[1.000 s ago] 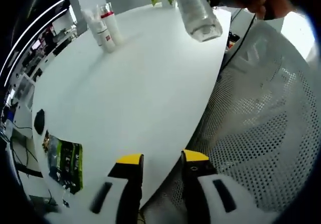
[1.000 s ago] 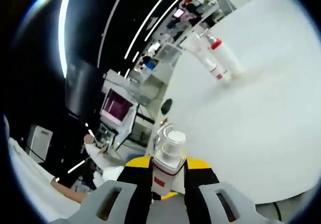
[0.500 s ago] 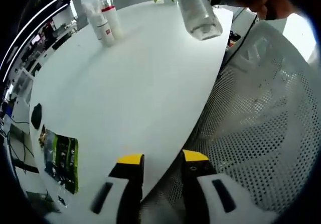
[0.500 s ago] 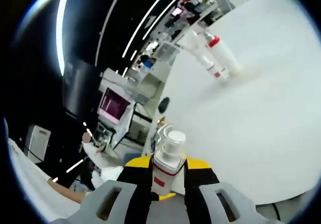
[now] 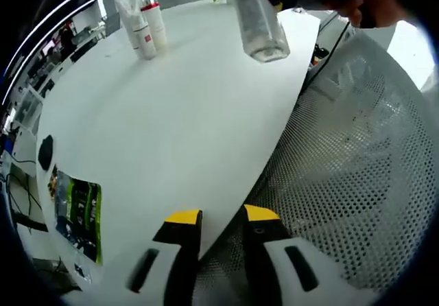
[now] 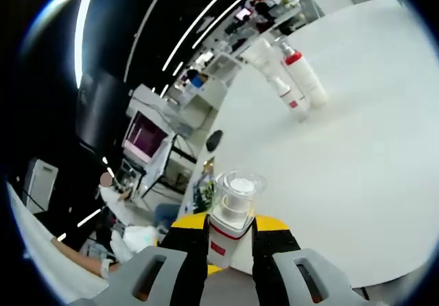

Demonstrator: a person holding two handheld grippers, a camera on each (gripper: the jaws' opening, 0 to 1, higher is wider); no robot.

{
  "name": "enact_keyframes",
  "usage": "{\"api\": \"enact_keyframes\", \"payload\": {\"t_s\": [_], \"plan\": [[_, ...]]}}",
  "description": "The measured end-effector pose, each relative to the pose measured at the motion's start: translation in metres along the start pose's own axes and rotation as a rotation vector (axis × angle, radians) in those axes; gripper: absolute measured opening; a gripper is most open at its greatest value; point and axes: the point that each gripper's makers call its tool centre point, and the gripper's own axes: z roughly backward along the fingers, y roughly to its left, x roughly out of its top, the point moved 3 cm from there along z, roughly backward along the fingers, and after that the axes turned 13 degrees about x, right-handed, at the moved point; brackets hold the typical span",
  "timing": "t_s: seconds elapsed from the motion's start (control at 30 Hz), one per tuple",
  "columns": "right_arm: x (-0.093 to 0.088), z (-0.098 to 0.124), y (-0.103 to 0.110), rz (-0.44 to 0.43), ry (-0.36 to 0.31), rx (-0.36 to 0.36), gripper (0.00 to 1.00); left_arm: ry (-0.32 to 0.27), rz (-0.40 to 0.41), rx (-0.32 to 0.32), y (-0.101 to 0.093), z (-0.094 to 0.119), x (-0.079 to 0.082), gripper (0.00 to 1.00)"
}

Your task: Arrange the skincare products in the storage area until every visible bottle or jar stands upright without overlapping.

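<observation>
My right tongs (image 6: 230, 234) grip a clear-capped bottle (image 6: 232, 210) between both jaws, lifted off the white table (image 6: 357, 162). In the left gripper view that bottle (image 5: 257, 21) hangs at 12 o'clock over the table's edge. My left tongs (image 5: 218, 218) are empty, jaws narrowly apart. Two more bottles (image 5: 144, 25) stand upright together at 11 o'clock, well apart from the held one.

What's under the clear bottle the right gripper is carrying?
Bare white table lies below the clear bottle, which the right gripper holds in the air. Its lower body is hidden between the jaws.
</observation>
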Motion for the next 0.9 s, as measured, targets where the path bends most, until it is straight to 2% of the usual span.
{"api": "enact_keyframes", "payload": {"t_s": [0.27,0.47,0.7,0.9], "plan": [[0.006,-0.013,-0.001,0.037,0.022,-0.02,0.22,-0.001,-0.008,0.006,0.001,0.001,0.0,0.14],[0.011,-0.014,-0.003,0.076,0.008,-0.053,0.22,-0.003,-0.011,-0.007,-0.001,0.001,0.0,0.13],[0.004,-0.012,-0.013,0.108,0.039,-0.091,0.22,0.0,-0.013,-0.001,0.0,0.001,-0.001,0.11],[0.009,-0.011,-0.013,0.133,0.007,-0.113,0.22,0.0,-0.018,-0.006,-0.001,0.001,-0.001,0.1]]}}
